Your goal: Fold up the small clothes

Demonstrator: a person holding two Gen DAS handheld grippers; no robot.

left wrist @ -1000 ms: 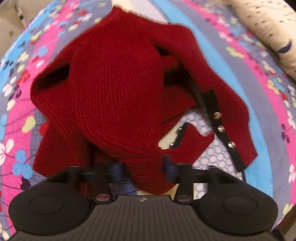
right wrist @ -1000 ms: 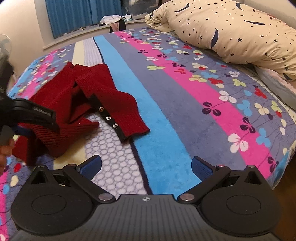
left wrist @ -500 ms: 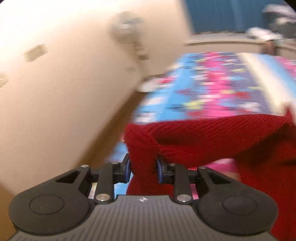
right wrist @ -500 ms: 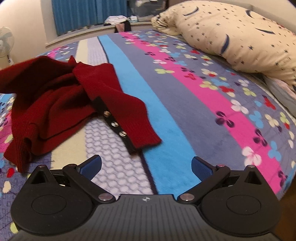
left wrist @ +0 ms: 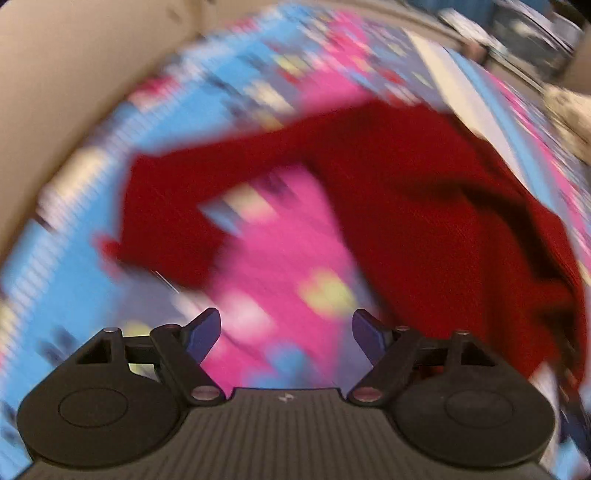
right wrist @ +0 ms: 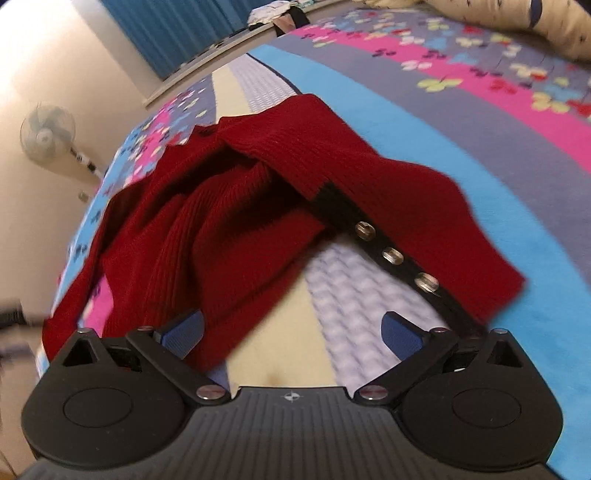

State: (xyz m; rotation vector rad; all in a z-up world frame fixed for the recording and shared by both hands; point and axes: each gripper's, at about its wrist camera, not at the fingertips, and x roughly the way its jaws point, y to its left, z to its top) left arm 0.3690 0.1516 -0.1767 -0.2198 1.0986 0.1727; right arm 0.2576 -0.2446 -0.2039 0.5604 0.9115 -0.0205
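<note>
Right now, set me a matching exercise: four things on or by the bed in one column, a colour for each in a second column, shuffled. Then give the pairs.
Things:
1. cardigan
2. button band
3. curtain
4. fan

Colours:
A. blue
B. white
C. red
D. black

Pairs: 1-C, 2-D, 3-A, 4-B
</note>
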